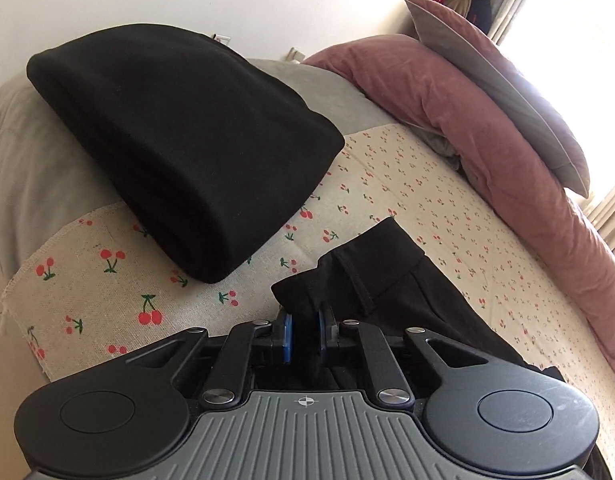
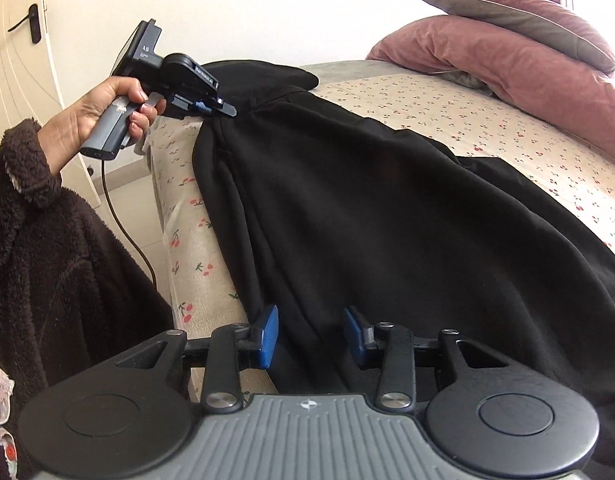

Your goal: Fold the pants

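**Both jaws at the black pants on the bed**

Jaws of the left gripper pinch a bunched edge of the black pants over a cherry-print sheet; folded black clothing and pink pillows lie beyond.

Right wrist view: right gripper jaws stand apart, cloth between them, pads not pressing. Pants drape off the bed edge; a white door stands behind.
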A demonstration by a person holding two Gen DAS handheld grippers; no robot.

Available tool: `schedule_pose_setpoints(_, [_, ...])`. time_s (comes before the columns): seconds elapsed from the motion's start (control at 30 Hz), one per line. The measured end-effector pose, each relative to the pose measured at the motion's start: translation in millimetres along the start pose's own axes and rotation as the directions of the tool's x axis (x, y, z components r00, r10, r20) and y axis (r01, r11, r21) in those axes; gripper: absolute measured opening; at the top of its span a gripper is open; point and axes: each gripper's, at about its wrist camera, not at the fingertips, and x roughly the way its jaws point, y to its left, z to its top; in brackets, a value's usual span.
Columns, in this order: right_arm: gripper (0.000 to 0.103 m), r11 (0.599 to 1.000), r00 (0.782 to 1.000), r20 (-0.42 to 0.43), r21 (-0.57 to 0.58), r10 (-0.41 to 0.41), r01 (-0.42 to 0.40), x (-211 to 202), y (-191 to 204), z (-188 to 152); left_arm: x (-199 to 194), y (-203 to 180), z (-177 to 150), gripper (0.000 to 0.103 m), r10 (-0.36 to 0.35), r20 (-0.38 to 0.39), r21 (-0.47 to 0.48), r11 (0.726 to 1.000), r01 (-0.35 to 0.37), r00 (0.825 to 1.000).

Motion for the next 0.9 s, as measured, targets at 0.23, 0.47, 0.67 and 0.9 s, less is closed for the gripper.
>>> schedule_pose_setpoints(0.23, [0.003, 1.0, 1.0, -0.008, -0.031, -0.002, 0.002, -4, 1, 3, -8, -7, 5, 0.011, -0.025, 0.037, 0.026, 0.999, 0.024, 0.999])
schedule_pose_setpoints(0.47, [0.003, 0.99, 0.99, 0.042, 0.016, 0.136, -0.137, -31, -2, 7, -23, -10, 7, 0.012, 0.024, 0.013, 0.099, 0.995, -0.025, 1.0])
schedule_pose_setpoints(0.67, [0.004, 0.986, 0.985, -0.041, 0.014, 0.166, -0.166, -12, 4, 0, -15, -8, -3, 0.016, 0.117, -0.041, 0.18, 0.978, -0.107, 0.992])
schedule_pose_setpoints(0.9, [0.043, 0.983, 0.983, -0.041, 0.06, 0.177, -0.174, -18, -4, 2, -38, -32, -6, 0.058, 0.238, 0.095, 0.278, 0.926, -0.255, 0.967])
